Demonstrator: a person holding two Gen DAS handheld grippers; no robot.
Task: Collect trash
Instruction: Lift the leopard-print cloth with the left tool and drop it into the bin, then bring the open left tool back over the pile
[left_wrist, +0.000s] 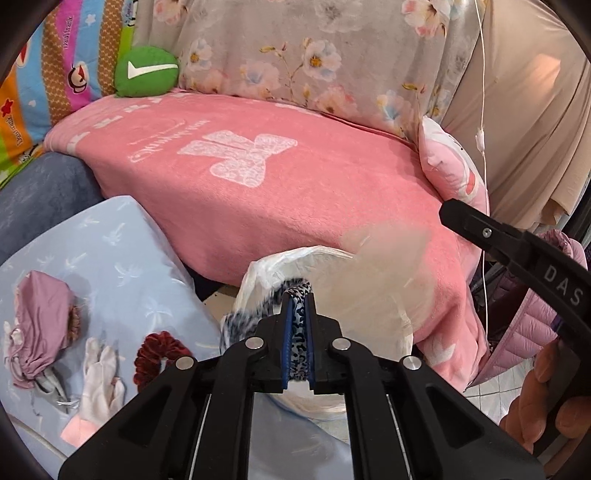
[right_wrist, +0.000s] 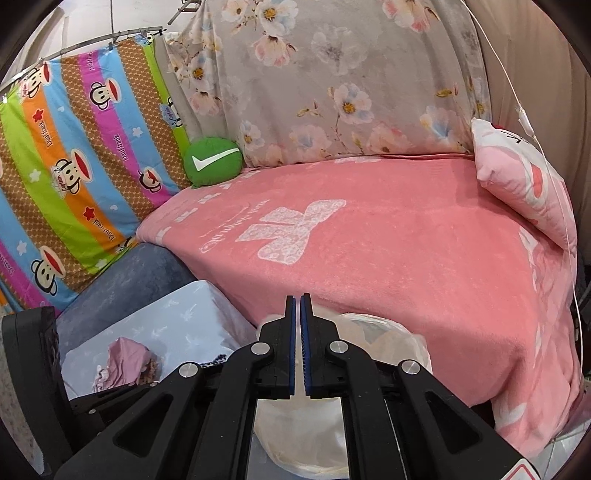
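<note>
My left gripper (left_wrist: 298, 295) is shut on a leopard-print scrunchie (left_wrist: 297, 325), held over the open mouth of a white plastic bag (left_wrist: 266, 273). A blurred pale shape (left_wrist: 388, 266) hangs over the bag. My right gripper (right_wrist: 297, 299) is shut with nothing between its pads, above the same white bag (right_wrist: 388, 332); its body shows in the left wrist view (left_wrist: 517, 251). On the light-blue cloth (left_wrist: 122, 258) lie a dark-red scrunchie (left_wrist: 155, 354), a mauve pouch (left_wrist: 40, 314) and a white glove (left_wrist: 99, 376).
A sofa under a pink blanket (right_wrist: 406, 251) fills the back, with a green round cushion (right_wrist: 212, 160), a pink pillow (right_wrist: 517, 177) and a floral sheet (right_wrist: 332, 81). A striped cartoon sheet (right_wrist: 74, 166) hangs left. A white cable (left_wrist: 482, 140) dangles right, above a pink puffer jacket (left_wrist: 528, 325).
</note>
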